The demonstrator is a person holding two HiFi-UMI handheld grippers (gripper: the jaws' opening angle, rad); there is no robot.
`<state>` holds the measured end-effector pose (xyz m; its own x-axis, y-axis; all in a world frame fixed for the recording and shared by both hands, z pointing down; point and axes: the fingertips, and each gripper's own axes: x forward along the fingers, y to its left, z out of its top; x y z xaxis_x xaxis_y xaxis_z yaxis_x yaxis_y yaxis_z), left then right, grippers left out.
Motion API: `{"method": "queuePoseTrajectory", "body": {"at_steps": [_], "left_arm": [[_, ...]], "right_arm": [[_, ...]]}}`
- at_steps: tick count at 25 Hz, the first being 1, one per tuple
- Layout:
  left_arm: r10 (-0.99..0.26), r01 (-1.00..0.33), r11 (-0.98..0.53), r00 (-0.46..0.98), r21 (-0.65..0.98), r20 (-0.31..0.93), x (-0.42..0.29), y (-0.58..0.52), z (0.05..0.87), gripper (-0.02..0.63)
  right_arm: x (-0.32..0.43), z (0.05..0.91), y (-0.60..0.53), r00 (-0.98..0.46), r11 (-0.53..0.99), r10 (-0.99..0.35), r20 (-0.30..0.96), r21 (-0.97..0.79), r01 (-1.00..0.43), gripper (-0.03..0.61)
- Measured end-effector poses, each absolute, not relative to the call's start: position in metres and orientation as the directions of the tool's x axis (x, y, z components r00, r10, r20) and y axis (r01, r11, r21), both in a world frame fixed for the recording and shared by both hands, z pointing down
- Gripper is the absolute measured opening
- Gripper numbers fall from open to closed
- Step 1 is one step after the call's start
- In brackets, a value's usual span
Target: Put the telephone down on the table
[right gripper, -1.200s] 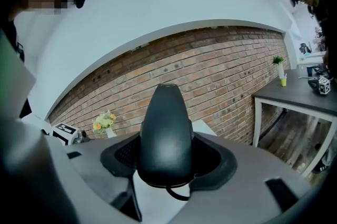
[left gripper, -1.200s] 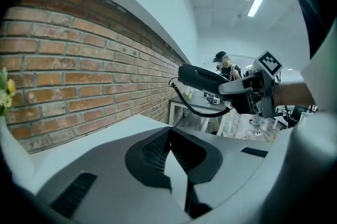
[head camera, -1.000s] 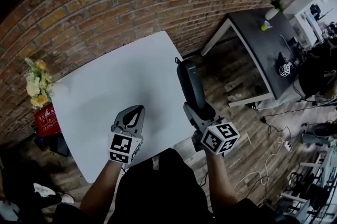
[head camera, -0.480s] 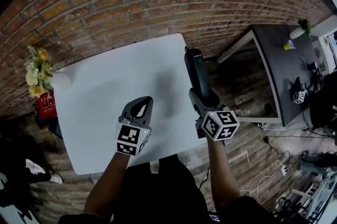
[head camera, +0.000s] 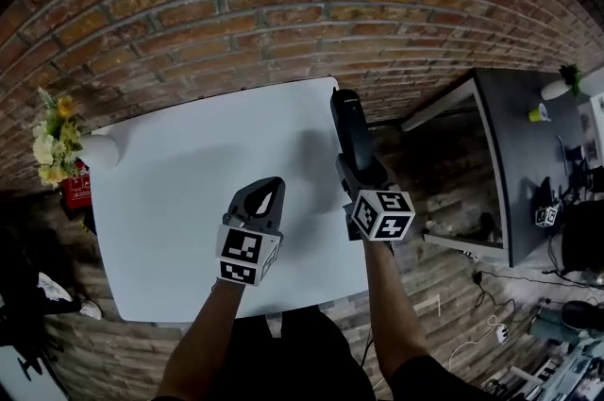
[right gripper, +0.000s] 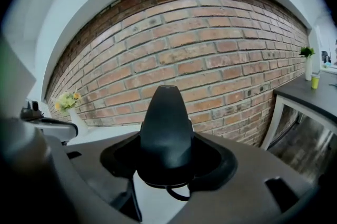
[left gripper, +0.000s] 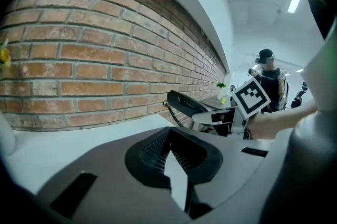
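With the right gripper (head camera: 357,173), hovers over the right edge of the table (head camera: 179,201), near its far right corner, clamping the telephone (head camera: 348,121) by its near end between widely spread jaws. Carries it lengthwise straight out ahead of those jaws, free end pointing toward the brick wall (head camera: 283,3), so probably needs only a shift left and down. Holds the left gripper (head camera: 267,193), pinched together and empty, nearer the front edge.

The right gripper (head camera: 361,175) has carried the telephone (head camera: 349,121) forward along the table (head camera: 170,182) edge.
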<state>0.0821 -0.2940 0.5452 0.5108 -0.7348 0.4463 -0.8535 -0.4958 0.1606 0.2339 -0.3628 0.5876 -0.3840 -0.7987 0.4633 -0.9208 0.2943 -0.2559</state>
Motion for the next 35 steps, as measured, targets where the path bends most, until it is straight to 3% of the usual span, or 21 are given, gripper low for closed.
{"method": "queuePoseTrajectory", "body": {"at_steps": [21,35], "left_arm": [[-0.748,-0.895,-0.426,0.432,0.134,0.504,0.059,-0.336,0.584,0.012],[-0.738,-0.901,-0.409,0.421,0.148,0.528,0.040,-0.327,0.594,0.012]], "right_arm": [[0.190,0.674,-0.442,-0.344,0.307,-0.730,0.591,-0.166,-0.937,0.270],[0.172,0.691,-0.441,-0.218,0.254,-0.730,0.648,-0.039,-0.966,0.270]]}}
